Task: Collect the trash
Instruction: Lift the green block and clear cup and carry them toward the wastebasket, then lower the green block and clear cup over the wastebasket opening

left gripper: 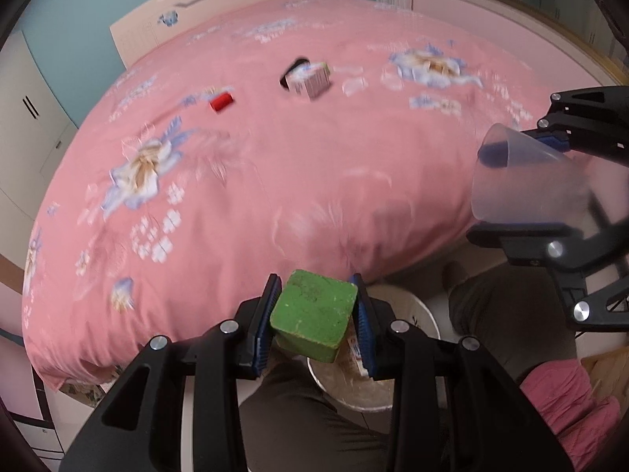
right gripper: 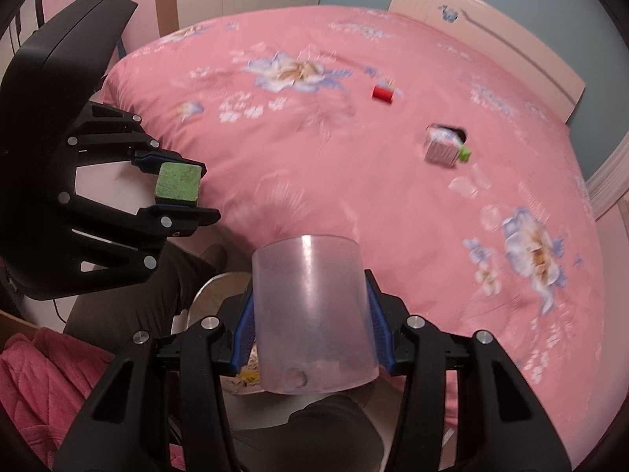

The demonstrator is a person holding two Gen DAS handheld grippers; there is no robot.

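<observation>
Spreading across both views, pink bedspread (left gripper: 243,181) still carries a small carton (left gripper: 308,78) and red item (left gripper: 221,101), well apart from both grippers. White bin (left gripper: 424,310) sits below on the floor, by the person's legs. Right gripper (right gripper: 312,322) is clamped on plastic cup (right gripper: 312,310); its long axis runs forward, base toward camera, mouth pointing away. Left gripper (left gripper: 316,314) is clamped on green block (left gripper: 314,314), squarish, no clear long axis. Risk: either piece released off-centre likely misses the bin; squeezing may buckle the cup.
</observation>
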